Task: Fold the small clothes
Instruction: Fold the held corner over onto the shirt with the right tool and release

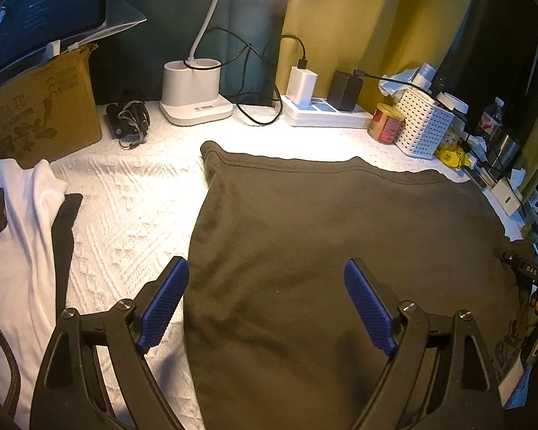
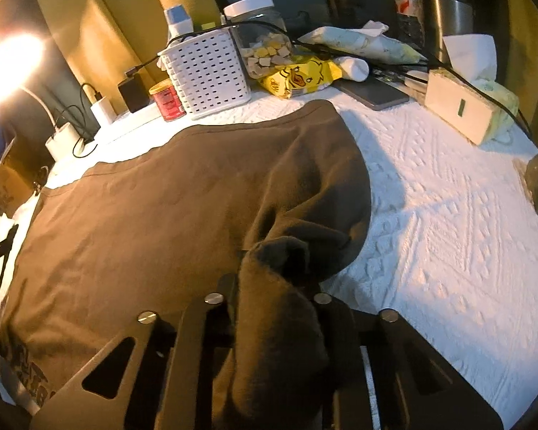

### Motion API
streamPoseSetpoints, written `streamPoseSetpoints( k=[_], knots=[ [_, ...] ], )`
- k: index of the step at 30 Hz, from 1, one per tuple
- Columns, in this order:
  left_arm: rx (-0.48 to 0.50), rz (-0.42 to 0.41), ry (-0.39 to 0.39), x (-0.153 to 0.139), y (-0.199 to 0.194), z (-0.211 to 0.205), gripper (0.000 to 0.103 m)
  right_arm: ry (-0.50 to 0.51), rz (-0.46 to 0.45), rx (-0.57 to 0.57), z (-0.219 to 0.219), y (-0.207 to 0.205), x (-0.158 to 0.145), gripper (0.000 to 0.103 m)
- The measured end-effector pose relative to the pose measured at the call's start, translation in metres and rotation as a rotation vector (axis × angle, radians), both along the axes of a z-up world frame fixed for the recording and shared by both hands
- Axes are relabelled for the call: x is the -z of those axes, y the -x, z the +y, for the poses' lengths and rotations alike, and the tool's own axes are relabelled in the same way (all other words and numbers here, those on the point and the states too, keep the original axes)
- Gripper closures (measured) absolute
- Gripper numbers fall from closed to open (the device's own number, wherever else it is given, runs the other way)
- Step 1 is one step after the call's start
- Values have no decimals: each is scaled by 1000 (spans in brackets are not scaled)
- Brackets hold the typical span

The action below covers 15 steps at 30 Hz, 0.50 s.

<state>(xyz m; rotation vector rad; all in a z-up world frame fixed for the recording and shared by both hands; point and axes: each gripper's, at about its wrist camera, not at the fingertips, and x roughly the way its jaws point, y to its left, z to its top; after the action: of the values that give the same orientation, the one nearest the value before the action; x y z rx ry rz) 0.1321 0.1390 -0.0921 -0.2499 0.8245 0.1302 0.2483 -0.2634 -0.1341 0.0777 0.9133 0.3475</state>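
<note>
A dark brown garment point(image 1: 340, 233) lies spread flat on the white textured cover point(image 1: 132, 208). My left gripper point(image 1: 265, 301) hangs open over its left edge; the left blue pad point(image 1: 165, 304) is over the cover and the right one is over the cloth. In the right wrist view, the right side of the brown garment point(image 2: 161, 197) is bunched and lifted. My right gripper point(image 2: 276, 286) is shut on that fold, and the cloth hides its fingertips. A white garment with black trim point(image 1: 14, 233) lies at the far left.
Along the back stand a cardboard box point(image 1: 39, 107), a lamp base point(image 1: 193, 89), a power strip with chargers point(image 1: 322, 111), a red can point(image 1: 385, 122) and a white basket point(image 1: 425, 125). A tissue box point(image 2: 466, 104), a yellow packet point(image 2: 297, 75) and cables crowd the right side.
</note>
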Motion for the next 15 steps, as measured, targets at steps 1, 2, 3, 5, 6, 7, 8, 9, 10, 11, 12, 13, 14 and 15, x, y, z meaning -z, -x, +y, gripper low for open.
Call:
streamPoseSetpoints(
  k=[1, 2, 3, 5, 6, 7, 8, 9, 10, 11, 12, 13, 14, 15],
  knots=[
    [3, -3, 3, 0, -1, 1, 15, -10, -4, -12, 2, 1, -2, 89],
    [6, -6, 6, 0, -1, 2, 15, -15, -15, -26, 5, 2, -6, 90],
    [8, -10, 8, 0, -1, 2, 15, -10, -22, -34, 8, 3, -8, 90],
    [14, -22, 9, -1, -1, 2, 15, -5, -37, -61, 18, 5, -15, 91],
    [15, -27, 11, -2, -1, 2, 15, -5, -42, -71, 22, 6, -17, 91],
    [17, -33, 15, -3, 0, 3, 15, -5, -49, -85, 28, 6, -21, 91],
    [19, -37, 18, -4, 1, 4, 15, -4, -58, -100, 34, 7, -24, 91],
    [20, -40, 19, -4, 2, 4, 15, -6, -66, -115, 40, 7, -28, 91],
    [21, -43, 18, -4, 3, 5, 15, -8, -73, -127, 44, 8, -31, 91],
    [21, -44, 18, -4, 4, 6, 15, -8, -81, -141, 50, 9, -34, 91],
    [19, -45, 17, -4, 5, 7, 15, -9, -87, -156, 56, 9, -37, 91],
    [18, -46, 18, -4, 7, 8, 15, -11, -94, -171, 62, 10, -40, 91],
    [18, -48, 21, -4, 8, 9, 15, -14, -99, -183, 67, 12, -43, 91],
    [17, -50, 24, -4, 10, 10, 15, -18, -106, -199, 74, 13, -47, 91]
  ],
)
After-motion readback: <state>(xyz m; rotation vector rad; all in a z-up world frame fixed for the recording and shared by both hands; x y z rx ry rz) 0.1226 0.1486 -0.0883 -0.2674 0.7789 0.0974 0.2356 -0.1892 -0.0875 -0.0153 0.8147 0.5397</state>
